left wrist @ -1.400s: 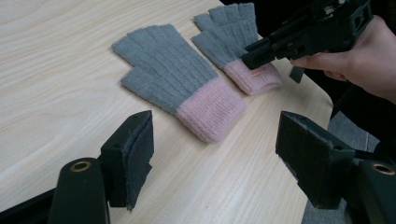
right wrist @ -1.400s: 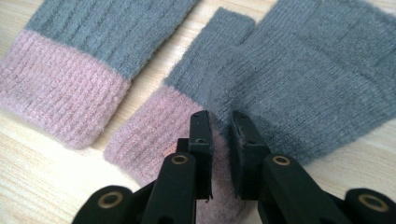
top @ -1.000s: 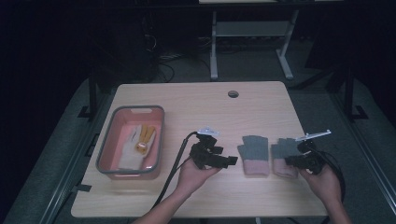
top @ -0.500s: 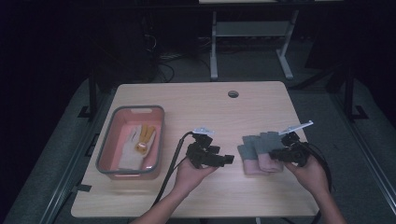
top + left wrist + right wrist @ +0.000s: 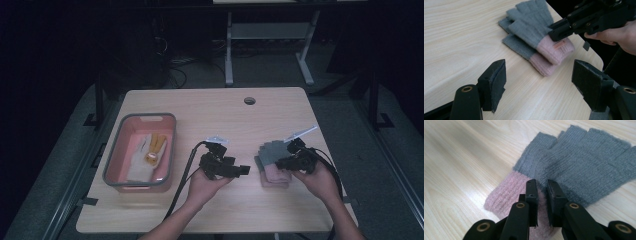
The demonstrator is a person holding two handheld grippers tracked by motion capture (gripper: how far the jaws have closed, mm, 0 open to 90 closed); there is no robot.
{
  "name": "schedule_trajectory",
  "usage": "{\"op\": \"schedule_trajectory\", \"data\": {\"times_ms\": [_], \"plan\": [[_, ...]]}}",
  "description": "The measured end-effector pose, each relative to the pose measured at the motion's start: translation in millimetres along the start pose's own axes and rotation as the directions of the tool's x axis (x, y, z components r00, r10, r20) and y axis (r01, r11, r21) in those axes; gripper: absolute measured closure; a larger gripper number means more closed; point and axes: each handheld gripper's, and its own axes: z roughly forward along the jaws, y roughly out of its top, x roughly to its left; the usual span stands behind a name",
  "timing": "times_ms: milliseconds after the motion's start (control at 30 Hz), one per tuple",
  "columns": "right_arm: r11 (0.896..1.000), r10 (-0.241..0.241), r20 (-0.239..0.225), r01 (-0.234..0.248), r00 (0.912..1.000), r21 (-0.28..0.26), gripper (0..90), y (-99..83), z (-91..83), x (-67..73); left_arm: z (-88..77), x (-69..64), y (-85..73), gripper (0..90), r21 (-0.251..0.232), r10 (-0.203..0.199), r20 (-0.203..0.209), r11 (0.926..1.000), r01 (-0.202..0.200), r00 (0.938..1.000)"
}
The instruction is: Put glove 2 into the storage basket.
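The right gripper has carried its grey-and-pink glove across and laid it on top of the other glove, jaws pinched shut on the pink cuff. The pair now sits stacked right of the table's middle. The left gripper waits nearby, jaws apart and empty.

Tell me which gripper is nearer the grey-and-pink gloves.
Right. The right gripper has its jaws pinched on the pink cuff of the top one of the gloves. The left gripper sits beside them over bare table, jaws open, not touching.
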Motion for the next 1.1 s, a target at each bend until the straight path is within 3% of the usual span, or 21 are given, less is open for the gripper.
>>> {"op": "schedule_trajectory", "data": {"times_ms": [267, 400, 500, 667, 800, 933, 1100], "plan": [[1.000, -0.013, 0.001, 0.013, 0.9999, 0.029, 76.7, -2.3, 12.4, 1.3, 9.1, -0.3, -1.5, 28.3, 0.013, -0.011, -0.002, 0.9999, 0.011, 0.9999], [1.000, -0.012, -0.010, 0.012, 0.9999, -0.019, 74.2, -2.3, 4.9, 1.1, 18.1, -4.0, -1.7, 28.8, 0.029, -0.008, -0.004, 0.9995, 0.008, 1.0000], [0.998, 0.032, -0.020, -0.033, 0.9993, -0.057, 70.1, -4.3, -2.6, -4.9, 24.2, -5.9, -1.0, 29.1, 0.032, -0.009, -0.004, 0.9994, 0.009, 1.0000], [0.993, 0.099, -0.034, -0.101, 0.9945, -0.068, 59.7, -12.9, -6.8, -15.1, 40.0, -8.2, 1.2, 31.8, 0.043, -0.037, -0.002, 0.9984, 0.037, 0.9993], [0.985, 0.156, -0.046, -0.159, 0.9867, -0.061, 54.0, -19.3, -4.8, -22.0, 55.1, -6.7, 2.6, 35.2, 0.053, -0.078, 0.009, 0.9956, 0.078, 0.9969], [0.977, 0.201, -0.049, -0.204, 0.9783, -0.068, 49.8, -23.1, -4.1, -28.9, 67.7, -7.9, 2.3, 35.2, 0.069, -0.082, -0.021, 0.9941, 0.083, 0.9964], [0.964, 0.251, -0.060, -0.255, 0.9662, -0.074, 46.9, -28.3, 1.5, -35.6, 83.6, -10.3, -0.6, 35.1, 0.089, -0.102, -0.028, 0.9906, 0.104, 0.9944]]}}
